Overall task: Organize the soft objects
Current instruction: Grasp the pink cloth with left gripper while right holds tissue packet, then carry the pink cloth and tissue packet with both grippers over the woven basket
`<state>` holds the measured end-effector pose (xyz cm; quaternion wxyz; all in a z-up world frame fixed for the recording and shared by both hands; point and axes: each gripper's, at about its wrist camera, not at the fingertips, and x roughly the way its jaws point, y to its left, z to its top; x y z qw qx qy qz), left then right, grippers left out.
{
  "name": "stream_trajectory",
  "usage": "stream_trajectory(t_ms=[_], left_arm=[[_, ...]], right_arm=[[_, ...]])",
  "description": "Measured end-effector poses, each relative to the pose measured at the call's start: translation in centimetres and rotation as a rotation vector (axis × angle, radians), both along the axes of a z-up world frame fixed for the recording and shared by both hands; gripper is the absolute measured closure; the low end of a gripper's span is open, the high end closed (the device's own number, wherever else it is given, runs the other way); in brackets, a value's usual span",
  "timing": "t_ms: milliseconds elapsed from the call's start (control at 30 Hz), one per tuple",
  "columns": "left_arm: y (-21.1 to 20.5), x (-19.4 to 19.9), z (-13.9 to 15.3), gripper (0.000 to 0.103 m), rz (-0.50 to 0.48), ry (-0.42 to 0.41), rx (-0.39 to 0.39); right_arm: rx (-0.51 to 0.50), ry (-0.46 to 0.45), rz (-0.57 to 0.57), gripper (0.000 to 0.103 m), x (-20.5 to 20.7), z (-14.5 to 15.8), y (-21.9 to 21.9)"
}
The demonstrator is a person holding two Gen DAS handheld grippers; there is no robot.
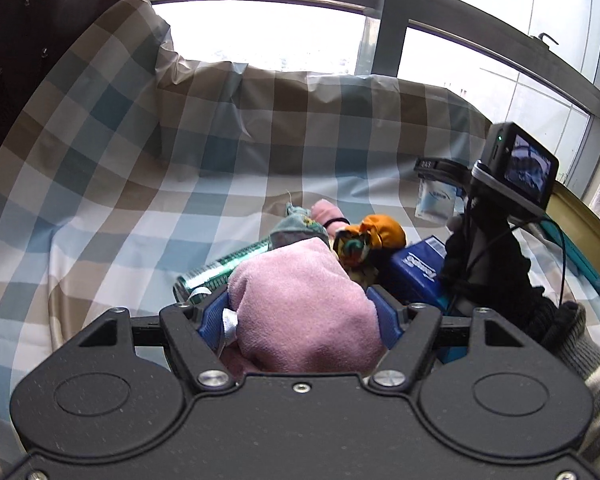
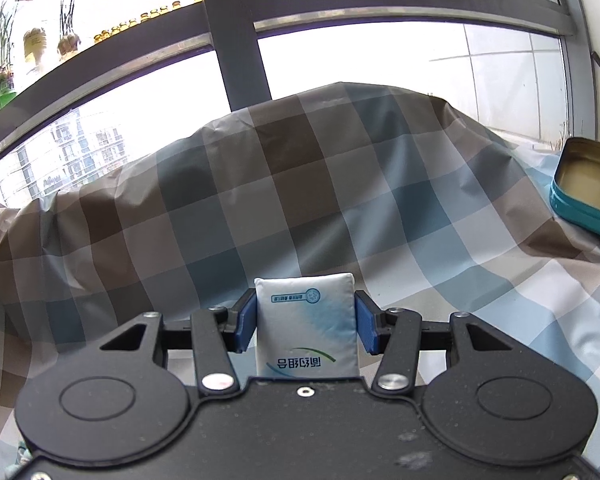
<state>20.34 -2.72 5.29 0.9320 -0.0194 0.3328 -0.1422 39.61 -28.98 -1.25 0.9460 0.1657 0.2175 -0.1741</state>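
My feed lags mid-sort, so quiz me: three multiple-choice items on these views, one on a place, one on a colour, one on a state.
1. Where is the open tin? A far right on the checked cloth B on the windowsill C in a gripper
2. The soft toy in the left hand-held gripper is: A yellow B pink C black
3. The right hand-held gripper is: A open, empty B shut on the white tissue pack C out of view

A: it rests on the cloth at right.
B: pink plush fills the jaws.
B: both pads press the pack.

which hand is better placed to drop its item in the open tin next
Right, probably. The right gripper holds the white tissue pack, and the open teal tin sits near it. The left gripper, clamping a pink plush toy, is farther off.
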Motion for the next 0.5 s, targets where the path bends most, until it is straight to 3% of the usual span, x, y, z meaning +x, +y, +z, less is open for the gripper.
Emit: stream_trajectory(t_ms=[200, 500], left_arm=[[0.5, -3.3, -0.3, 0.036, -0.016, 0.002, -0.005], [1.2, -7.1, 0.0, 0.035, -0.017, 0.002, -0.024]], right_arm=[[0.016, -0.087, 0.074, 0.053, -5.5, 4.3, 0.8], [-0.081, -0.19, 0.265, 0.053, -19.7, 10.9, 4.2]])
